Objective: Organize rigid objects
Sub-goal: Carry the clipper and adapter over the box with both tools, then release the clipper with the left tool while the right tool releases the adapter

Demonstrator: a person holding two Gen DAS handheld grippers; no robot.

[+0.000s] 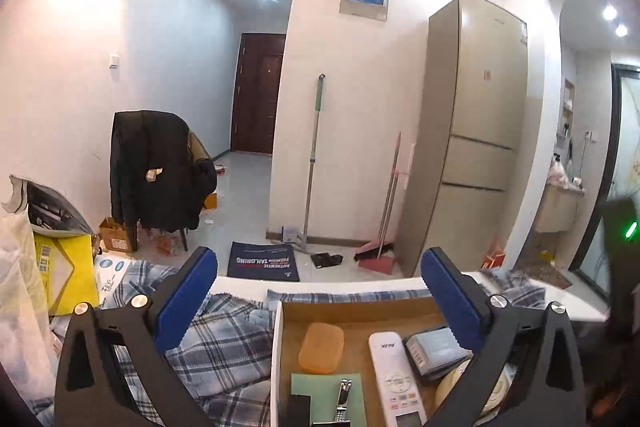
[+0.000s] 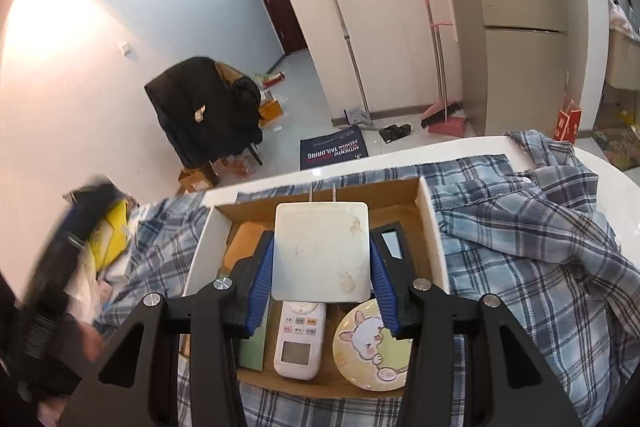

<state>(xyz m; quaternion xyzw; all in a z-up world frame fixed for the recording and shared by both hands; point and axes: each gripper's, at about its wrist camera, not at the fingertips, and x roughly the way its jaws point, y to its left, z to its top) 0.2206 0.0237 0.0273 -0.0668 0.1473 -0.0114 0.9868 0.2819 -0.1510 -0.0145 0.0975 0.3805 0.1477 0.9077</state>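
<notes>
Cardboard box [image 2: 430, 227] sits on a blue plaid cloth [image 2: 532, 227] spread over a white table [image 2: 400, 153], and it's already got a bunch of stuff in it. Inside I can see a white remote [image 2: 298, 343] lying lengthwise, a round yellow dish with a bunny on it [image 2: 370, 351] just beside the remote, an orange soap-like block [image 1: 321, 347] toward the far left, a pale green card [image 1: 320, 387] with nail clippers [image 1: 343, 399] on top, and a small dark boxy thing with a grey face [image 1: 434, 351] next to the remote.

Right gripper [image 2: 322, 259] is clamped on a white square plate-like thing [image 2: 320, 251], pads pressing both side edges, holding it over the box above the remote.

Left gripper [image 1: 320, 299] is spread wide, nothing between its blue pads, pointed out over the far edge of the box at the room. In the right camera it's just a dark blur at the left edge.

Past the table: a chair with a black jacket [image 1: 156, 167], a mop [image 1: 312, 163], a pink broom and dustpan [image 1: 380, 251], a tall beige fridge [image 1: 468, 131].
</notes>
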